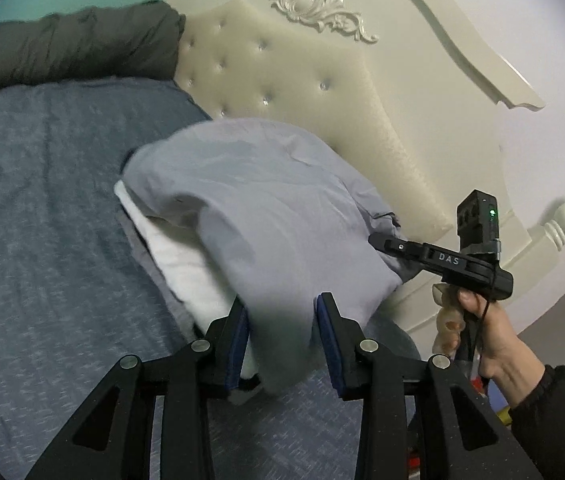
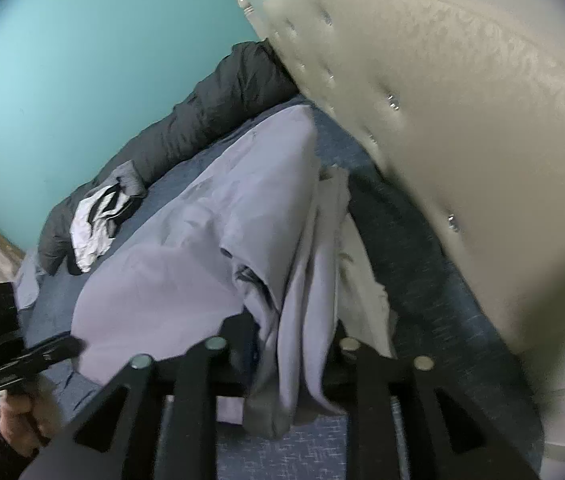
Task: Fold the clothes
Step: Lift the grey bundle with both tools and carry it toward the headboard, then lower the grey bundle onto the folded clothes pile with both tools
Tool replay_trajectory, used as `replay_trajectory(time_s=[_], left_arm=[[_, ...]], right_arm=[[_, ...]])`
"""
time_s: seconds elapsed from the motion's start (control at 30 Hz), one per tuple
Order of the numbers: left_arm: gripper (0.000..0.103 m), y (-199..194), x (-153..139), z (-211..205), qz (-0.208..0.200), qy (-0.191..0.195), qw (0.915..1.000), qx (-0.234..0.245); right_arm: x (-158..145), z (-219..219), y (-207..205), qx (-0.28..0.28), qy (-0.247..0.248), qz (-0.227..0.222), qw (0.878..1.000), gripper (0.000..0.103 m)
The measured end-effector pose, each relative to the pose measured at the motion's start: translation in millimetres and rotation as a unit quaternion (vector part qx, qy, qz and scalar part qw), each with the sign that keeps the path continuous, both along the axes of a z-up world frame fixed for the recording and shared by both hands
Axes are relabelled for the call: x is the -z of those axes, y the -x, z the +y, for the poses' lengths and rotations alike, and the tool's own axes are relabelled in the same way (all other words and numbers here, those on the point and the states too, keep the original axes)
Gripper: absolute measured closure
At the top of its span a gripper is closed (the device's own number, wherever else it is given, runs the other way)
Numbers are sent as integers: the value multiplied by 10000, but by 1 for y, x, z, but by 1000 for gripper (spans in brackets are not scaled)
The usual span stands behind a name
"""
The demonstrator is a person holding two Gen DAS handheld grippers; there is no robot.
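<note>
Thing: pale lilac-grey thin cloth garment point(image 1: 266, 208), draped beside cream tufted headboard point(image 1: 282, 80) on blue bed point(image 1: 42, 200) | left claw point(image 1: 282, 320) grasping its hem | right claw point(image 2: 282, 344) grasping bunched folds | handling: light, limp, slippery; grip edges.

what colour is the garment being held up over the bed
Pale lavender-grey garment, plain with no pattern; it shows best in the left wrist view.
</note>
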State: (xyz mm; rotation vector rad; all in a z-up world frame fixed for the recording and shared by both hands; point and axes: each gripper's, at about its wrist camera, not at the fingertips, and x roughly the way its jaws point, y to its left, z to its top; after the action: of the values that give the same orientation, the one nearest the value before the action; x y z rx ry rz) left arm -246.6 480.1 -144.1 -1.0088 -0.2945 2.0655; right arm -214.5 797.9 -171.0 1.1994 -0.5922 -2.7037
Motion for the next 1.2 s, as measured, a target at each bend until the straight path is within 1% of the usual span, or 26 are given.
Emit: replay_trajectory(time_s=[0.03,0.07,0.3,0.37,0.5,0.57,0.67,0.73,0.77,0.83,0.9,0.97,1.03,1.1,1.2], left_arm=[[66,-2,-4,-4,129,61,9999,-68],[66,0,-5,-5,153,81,9998,-93],[66,20,-8,-4,117,150,9996,-185],[66,26,-9,-3,107,170,9996,-211],[63,37,-11,-3,87,209,9994,-264],[63,43,-12,-2,76,229,9993,-291],[63,40,-12,10,195,400,9989,-173],[63,38,-11,19,281,521,9982,-87],[63,36,-11,24,324,582,9978,-43],[63,34,-11,33,410,703,9967,43],[63,32,-11,42,496,823,9953,129],[63,32,-8,46,495,890,9947,154],[63,31,-2,49,484,967,9939,197],[64,29,4,53,497,1039,9930,275],[63,22,15,66,593,1256,9895,401]], right_arm=[[-1,0,0,56,-45,-2,10000,74],[-2,1,-2,69,-73,-3,9999,74],[-15,-6,-11,183,-321,51,9993,70],[-20,-8,-14,230,-386,68,9990,67],[-32,-13,-18,359,-881,136,9954,66],[-38,-12,-22,551,-961,241,9936,66],[-54,-16,-29,748,-1129,578,9891,66],[-62,-21,-30,599,-1058,788,9894,66],[-63,-27,-26,443,-1071,794,9901,67],[-65,-38,-18,133,-1094,791,9908,79],[-56,-48,-5,-65,-1094,621,9920,84],[-41,-52,7,-165,-1100,431,9929,89],[-26,-52,15,-54,-1302,212,9912,97],[-7,-42,17,121,-1330,21,9910,103],[18,-34,16,247,-1269,-143,9915,103]])
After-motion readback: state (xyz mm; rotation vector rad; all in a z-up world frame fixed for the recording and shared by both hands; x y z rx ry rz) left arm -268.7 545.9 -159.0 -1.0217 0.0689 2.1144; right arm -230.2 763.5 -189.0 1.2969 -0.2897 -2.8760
